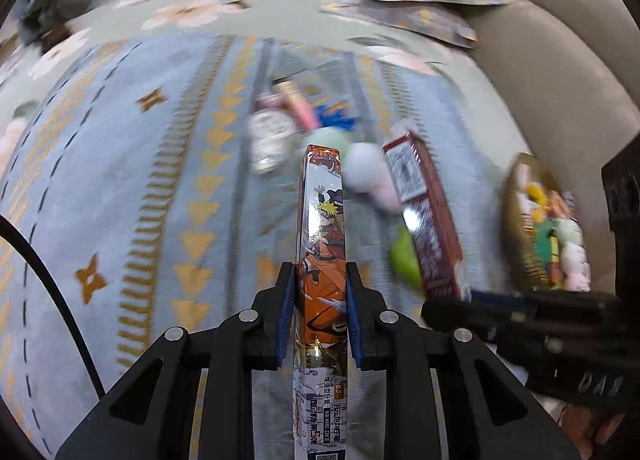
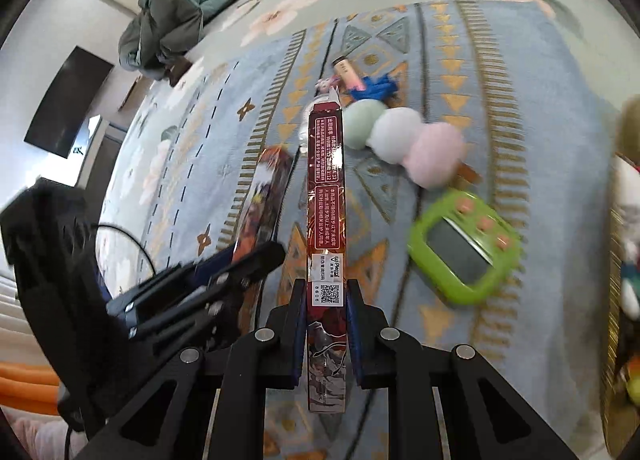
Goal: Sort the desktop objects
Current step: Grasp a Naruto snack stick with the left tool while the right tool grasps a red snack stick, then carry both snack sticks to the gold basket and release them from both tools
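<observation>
my left gripper (image 1: 322,308) is clamped on the orange card box (image 1: 323,260), which runs straight ahead between the blue pads (image 1: 285,316) and reaches back past them toward me; my right gripper (image 2: 323,316) holds the dark red card box (image 2: 325,200) the same way, edge-on and lifted off the blue patterned rug (image 2: 500,108). both boxes look light, thin-walled and wrapped in glossy film, so i judge them slippery and easy to crush: a moderate squeeze across the narrow sides near mid-length seems right. ahead and to the right of my right gripper lie the three-ball plush skewer (image 2: 400,136) and the green timer (image 2: 466,248), soft and rigid respectively. a basket (image 1: 520,228) of small items sits to the right of my left gripper.
</observation>
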{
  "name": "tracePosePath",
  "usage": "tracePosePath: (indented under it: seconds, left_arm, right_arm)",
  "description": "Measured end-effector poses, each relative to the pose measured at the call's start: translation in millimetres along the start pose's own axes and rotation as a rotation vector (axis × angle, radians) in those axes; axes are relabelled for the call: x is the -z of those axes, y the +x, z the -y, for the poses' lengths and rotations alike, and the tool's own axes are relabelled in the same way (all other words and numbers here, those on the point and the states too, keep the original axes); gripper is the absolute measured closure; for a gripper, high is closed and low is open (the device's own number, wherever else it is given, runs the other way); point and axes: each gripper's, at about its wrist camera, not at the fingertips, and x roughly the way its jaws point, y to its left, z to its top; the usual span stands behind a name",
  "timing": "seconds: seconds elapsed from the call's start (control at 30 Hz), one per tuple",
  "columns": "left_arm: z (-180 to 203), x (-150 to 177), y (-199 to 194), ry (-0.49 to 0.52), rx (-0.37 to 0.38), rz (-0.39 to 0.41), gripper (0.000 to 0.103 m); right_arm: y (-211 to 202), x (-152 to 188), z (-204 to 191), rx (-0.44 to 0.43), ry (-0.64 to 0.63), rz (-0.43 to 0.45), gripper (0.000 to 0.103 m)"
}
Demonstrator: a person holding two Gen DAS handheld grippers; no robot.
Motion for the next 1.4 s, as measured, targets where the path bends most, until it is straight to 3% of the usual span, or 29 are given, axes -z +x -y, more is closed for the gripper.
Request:
tracePosePath:
  seconds: [0.17,0.33,0.53,0.7,0.83,0.97,1.03,1.07,1.17,1.4]
  left_arm:
    - [47,-12,-3,0.08,0.081,0.017,0.083]
    - [105,-25,-8,0.144,0.185,0.04,0.083]
    - [164,-39,-7,0.189,0.283,0.07,0.083]
    - [197,-52,-3,0.206,0.328,0.093,0.083]
    - [213,-59,4,0.229,0.328,0.111,0.082]
    - [220,-61,17,0.199,0.349,0.093,0.082]
    - [222,-59,34,0.169,0.356,0.042,0.063]
    - [221,-57,44,0.152,0.348,0.004,0.062]
    - [213,-49,65,0.101,0.354,-0.089,0.062]
    - [187,-29,60,0.037,0.347,-0.124,0.06]
  right_arm:
    - [-48,13,24,-0.006,0.088,0.052,0.086]
    - [-111,17,59,0.02,0.21,0.176,0.086]
    - [-178,16,105,0.118,0.329,0.322,0.086]
    - [-218,19,137,0.238,0.362,0.367,0.086]
    - [-229,22,156,0.321,0.356,0.35,0.086]
    - [-226,20,166,0.35,0.347,0.334,0.086]
    - [-219,21,173,0.369,0.355,0.314,0.083]
    - [-216,21,177,0.375,0.367,0.297,0.073]
    - [-214,30,188,0.338,0.44,0.301,0.071]
    - [-206,41,189,0.281,0.48,0.265,0.071]
